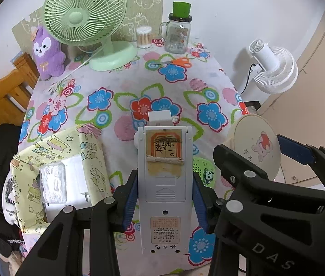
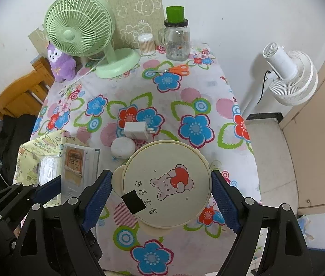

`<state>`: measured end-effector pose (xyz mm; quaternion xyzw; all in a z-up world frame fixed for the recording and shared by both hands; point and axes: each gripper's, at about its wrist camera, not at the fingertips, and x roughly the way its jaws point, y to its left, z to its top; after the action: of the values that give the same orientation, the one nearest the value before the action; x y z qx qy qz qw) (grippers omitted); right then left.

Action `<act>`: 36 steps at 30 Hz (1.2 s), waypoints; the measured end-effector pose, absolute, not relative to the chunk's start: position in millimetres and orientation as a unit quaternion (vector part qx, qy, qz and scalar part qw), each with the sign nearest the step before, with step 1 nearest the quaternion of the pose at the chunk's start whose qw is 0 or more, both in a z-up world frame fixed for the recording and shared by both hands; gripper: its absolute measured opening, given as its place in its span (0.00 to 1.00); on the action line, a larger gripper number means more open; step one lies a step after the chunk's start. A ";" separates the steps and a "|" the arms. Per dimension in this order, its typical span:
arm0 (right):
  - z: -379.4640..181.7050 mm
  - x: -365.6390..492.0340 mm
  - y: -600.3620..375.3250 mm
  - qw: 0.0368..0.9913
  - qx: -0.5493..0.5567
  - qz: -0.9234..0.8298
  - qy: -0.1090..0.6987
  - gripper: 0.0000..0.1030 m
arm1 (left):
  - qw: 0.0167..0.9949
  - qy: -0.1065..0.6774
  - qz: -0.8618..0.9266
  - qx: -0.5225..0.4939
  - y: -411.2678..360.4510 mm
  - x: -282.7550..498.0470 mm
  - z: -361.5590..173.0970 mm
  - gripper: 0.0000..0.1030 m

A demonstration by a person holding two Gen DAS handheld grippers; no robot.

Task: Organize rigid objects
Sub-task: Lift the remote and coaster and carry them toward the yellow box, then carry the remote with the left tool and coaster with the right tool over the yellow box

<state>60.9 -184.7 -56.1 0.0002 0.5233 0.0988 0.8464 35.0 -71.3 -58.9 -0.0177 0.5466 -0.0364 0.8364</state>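
My left gripper (image 1: 164, 197) is shut on a grey remote-like device (image 1: 164, 184) with a torn sticker, held above the flowered table; it also shows in the right wrist view (image 2: 77, 168). My right gripper (image 2: 162, 197) is shut on a round cream mirror (image 2: 165, 184) with a rabbit picture, also seen in the left wrist view (image 1: 254, 147). A white charger plug (image 2: 136, 130) and a white round puck (image 2: 122, 147) lie on the table ahead. A yellow patterned storage box (image 1: 47, 172) at the left holds a clear plastic case (image 1: 53, 185).
At the table's back stand a green desk fan (image 2: 82, 32), a purple plush toy (image 2: 61, 64), a cotton swab jar (image 2: 147, 43), a glass jar with green lid (image 2: 176, 39) and orange scissors (image 2: 178, 70). A white floor fan (image 2: 291, 78) stands right of the table.
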 end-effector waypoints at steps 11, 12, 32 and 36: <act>-44.7 55.4 -171.3 0.853 -0.002 0.101 0.513 0.84 | 0.841 0.539 -0.041 -0.025 -57.6 30.3 -50.3 0.44; -44.0 55.0 -169.3 0.853 -0.003 0.101 0.512 0.84 | 0.841 0.539 -0.040 -0.024 -56.6 29.7 -49.8 0.44; -37.9 46.3 -121.2 0.855 -0.007 0.105 0.508 0.84 | 0.846 0.531 -0.035 -0.030 -8.8 20.8 -42.7 0.44; -36.0 45.6 -108.9 0.856 -0.010 0.105 0.506 0.84 | 0.847 0.530 -0.034 -0.031 2.6 19.2 -41.8 0.44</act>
<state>45.6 -108.9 -36.0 -0.0104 0.5059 0.1049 0.8561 19.2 2.6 -41.8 -0.0314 0.5299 -0.0341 0.8468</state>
